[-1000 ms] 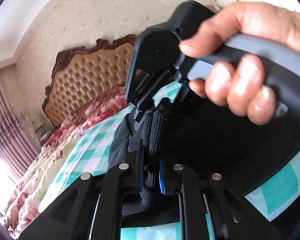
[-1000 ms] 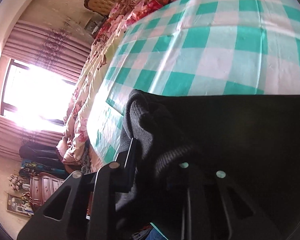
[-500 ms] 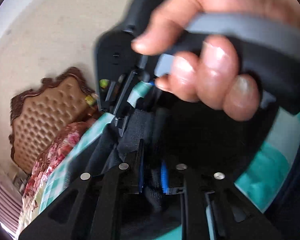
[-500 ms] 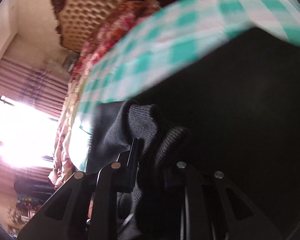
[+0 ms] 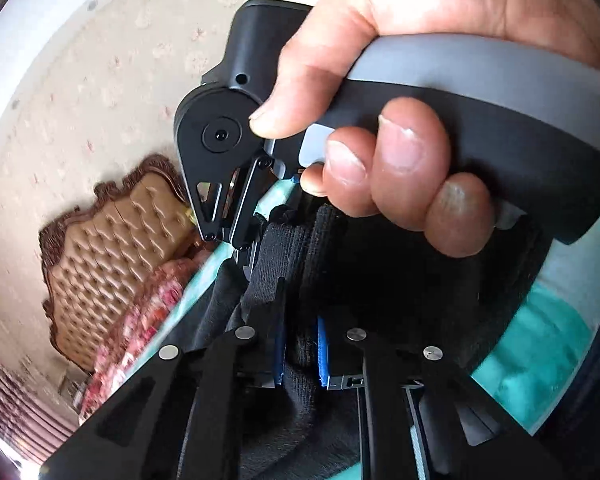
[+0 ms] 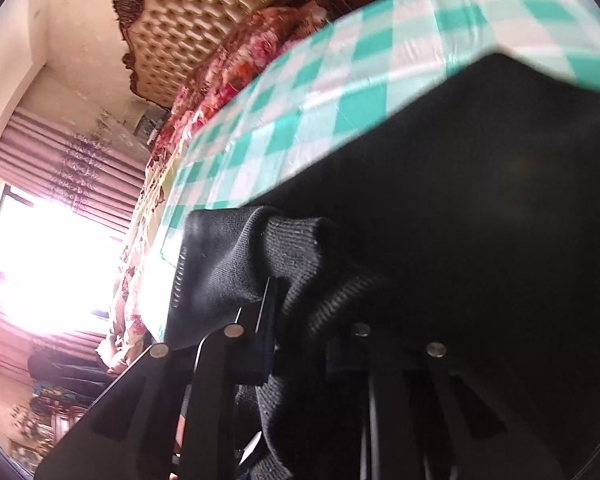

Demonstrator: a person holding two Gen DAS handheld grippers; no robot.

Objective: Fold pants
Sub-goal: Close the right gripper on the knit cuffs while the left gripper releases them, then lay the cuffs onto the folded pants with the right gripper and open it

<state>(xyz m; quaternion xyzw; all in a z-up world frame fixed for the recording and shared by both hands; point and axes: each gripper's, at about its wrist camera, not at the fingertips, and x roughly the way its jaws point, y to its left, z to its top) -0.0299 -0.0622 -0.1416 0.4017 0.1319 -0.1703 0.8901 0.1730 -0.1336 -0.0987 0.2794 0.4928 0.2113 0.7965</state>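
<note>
The black pants (image 5: 404,280) hang lifted over a bed with a green-and-white checked cover (image 5: 552,332). My left gripper (image 5: 300,344) is shut on a ribbed knit edge of the pants, pinched between its blue pads. My right gripper (image 6: 300,320) is shut on the same ribbed edge (image 6: 260,256), with black cloth (image 6: 480,200) spreading to the right over the checked cover (image 6: 340,80). The right gripper's body (image 5: 228,152) and the hand on it fill the top of the left wrist view, right next to my left gripper.
A tufted tan headboard (image 5: 116,240) (image 6: 204,12) with floral pillows (image 6: 240,60) stands at the bed's head. A bright window with pink curtains (image 6: 60,240) is at the left. A dresser and clutter (image 6: 40,412) sit below the window.
Both grippers have kept hold of the ribbed edge and have lifted and turned with it. The right gripper and hand have come closer to the left wrist camera.
</note>
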